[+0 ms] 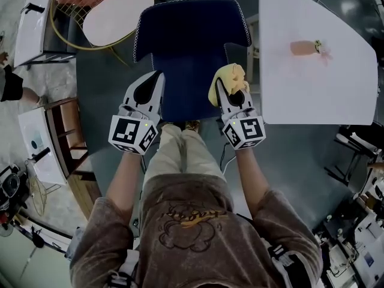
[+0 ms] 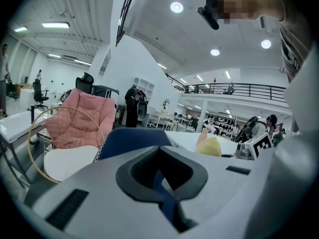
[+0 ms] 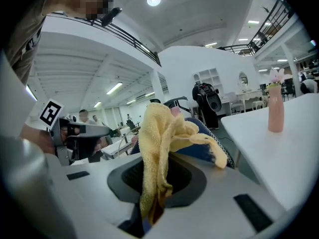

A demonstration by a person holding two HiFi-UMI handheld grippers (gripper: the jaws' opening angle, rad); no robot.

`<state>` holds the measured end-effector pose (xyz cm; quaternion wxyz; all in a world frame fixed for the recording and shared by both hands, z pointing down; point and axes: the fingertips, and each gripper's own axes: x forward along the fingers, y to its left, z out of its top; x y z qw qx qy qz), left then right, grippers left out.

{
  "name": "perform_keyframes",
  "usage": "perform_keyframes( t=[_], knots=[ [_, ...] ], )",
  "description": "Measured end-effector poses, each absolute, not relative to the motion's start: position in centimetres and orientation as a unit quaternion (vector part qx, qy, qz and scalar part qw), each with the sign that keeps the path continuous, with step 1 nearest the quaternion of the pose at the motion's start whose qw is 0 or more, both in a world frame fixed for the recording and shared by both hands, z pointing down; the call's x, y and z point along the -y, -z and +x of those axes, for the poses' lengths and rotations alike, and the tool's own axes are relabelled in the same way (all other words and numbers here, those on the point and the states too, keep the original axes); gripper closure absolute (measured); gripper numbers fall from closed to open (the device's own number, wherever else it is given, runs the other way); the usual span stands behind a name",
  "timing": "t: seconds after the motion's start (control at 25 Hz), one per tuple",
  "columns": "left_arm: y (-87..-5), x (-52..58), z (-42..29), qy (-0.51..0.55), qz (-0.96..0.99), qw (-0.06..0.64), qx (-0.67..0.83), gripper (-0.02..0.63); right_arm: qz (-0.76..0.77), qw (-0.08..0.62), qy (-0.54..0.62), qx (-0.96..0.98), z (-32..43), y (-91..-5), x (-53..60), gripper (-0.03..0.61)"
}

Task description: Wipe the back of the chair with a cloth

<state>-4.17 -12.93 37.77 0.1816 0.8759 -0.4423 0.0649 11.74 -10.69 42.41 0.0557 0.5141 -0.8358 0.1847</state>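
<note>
Yellow cloth (image 3: pixel 158 133) pinched in right claw (image 3: pixel 154 185) (maybe touching chair (image 1: pixel 187 38)); left claw (image 1: pixel 155 81) closed.

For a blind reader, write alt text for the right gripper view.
A crumpled yellow terry cloth is clamped in the right gripper. Behind it shows the dark blue chair back; a white table with a slim pink vase stands at right.

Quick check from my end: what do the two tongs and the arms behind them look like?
Both the left tongs and right tongs are pale grey tapered shells, black-padded around the jaws. Each carries a white cube with black square markers at its rear. The person wears a mottled brown short-sleeved shirt. A thin dark cable seems to loop under the right tongs.
</note>
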Motion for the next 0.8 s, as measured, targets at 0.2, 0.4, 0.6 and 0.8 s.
perform_keyframes(
  t=[0.2, 0.4, 0.6, 0.8],
  knots=[
    [-38.4, 13.2, -3.7, -0.067, 0.875, 0.188, 0.441, 0.604, 0.520, 0.079, -0.170, 0.833, 12.9, -44.0, 13.9, 0.508],
    [-38.6, 13.6, -3.4, -0.068, 0.876, 0.191, 0.438, 0.604, 0.534, 0.105, -0.164, 0.823, 14.5, -45.8, 18.2, 0.508],
    [-38.8, 14.2, -3.3, -0.071, 0.875, 0.191, 0.439, 0.604, 0.543, 0.138, -0.160, 0.813, 16.2, -48.2, 22.3, 0.508],
    [-39.0, 14.5, -3.0, -0.077, 0.878, 0.192, 0.432, 0.604, 0.570, 0.154, -0.162, 0.790, 18.6, -49.7, 25.5, 0.508]
  ],
)
